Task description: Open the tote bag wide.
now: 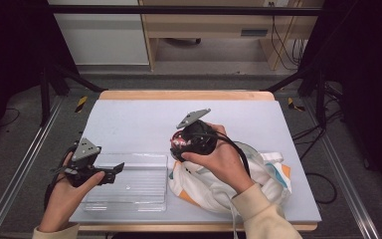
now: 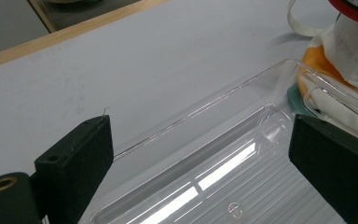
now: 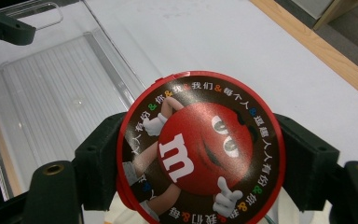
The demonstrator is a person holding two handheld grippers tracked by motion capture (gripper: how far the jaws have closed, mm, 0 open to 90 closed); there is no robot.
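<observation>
A round red candy tin (image 3: 200, 149), its lid printed with a red cartoon character, is clamped at its rim by my right gripper (image 3: 200, 156). In the high view this gripper (image 1: 178, 145) holds the tin (image 1: 181, 142) above the table's middle, at the edge of a white cloth bag (image 1: 258, 174). A clear plastic tray (image 1: 129, 184) lies at the front left. My left gripper (image 1: 112, 169) hovers over its left part. Its jaws stand wide apart over the tray (image 2: 242, 154) with nothing between them (image 2: 200, 140).
The white mat (image 1: 139, 119) covers a wooden table whose far edge (image 1: 184, 94) shows. The bag (image 2: 349, 51), with orange and teal patches, lies against the tray's right end. Bare mat stretches behind the tray and the bag. Metal frame rails run along both sides.
</observation>
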